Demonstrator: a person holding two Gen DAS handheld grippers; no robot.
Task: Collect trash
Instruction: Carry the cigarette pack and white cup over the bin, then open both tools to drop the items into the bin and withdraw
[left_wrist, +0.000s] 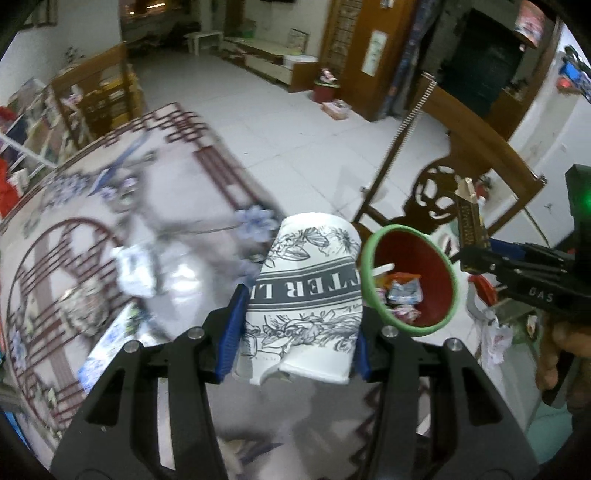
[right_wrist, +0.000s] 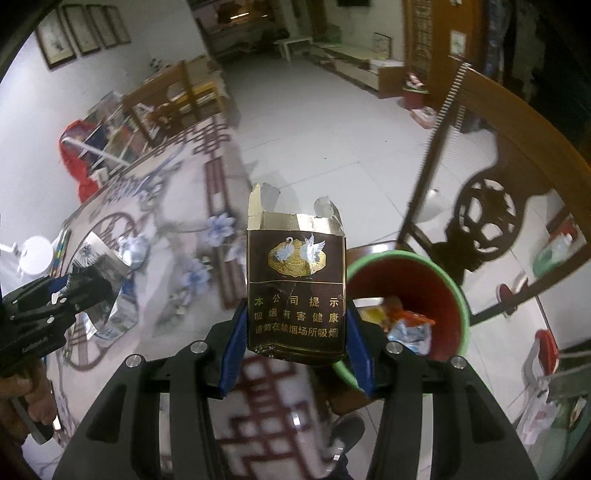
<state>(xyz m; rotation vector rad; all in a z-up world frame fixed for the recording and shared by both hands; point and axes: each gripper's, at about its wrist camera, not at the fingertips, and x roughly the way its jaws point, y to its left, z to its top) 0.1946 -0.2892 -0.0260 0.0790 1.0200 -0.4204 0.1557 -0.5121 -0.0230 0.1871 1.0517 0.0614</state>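
Observation:
My left gripper (left_wrist: 297, 325) is shut on a crushed white paper cup (left_wrist: 306, 291) with black flower print, held above the table edge just left of the bin. My right gripper (right_wrist: 293, 332) is shut on a torn brown cigarette pack (right_wrist: 297, 288) with two white swans, held upright left of the bin. The bin (left_wrist: 410, 280) is red inside with a green rim and holds several wrappers; it also shows in the right wrist view (right_wrist: 410, 291). The right gripper with the pack shows in the left wrist view (left_wrist: 476, 254), over the bin's far rim.
A glossy patterned table (left_wrist: 92, 258) carries crumpled paper (left_wrist: 136, 269) and a blue-white carton (left_wrist: 110, 343). A carved wooden chair (left_wrist: 454, 177) stands behind the bin. White tiled floor (left_wrist: 314, 140) lies beyond. Plastic bags (right_wrist: 535, 417) lie at the right.

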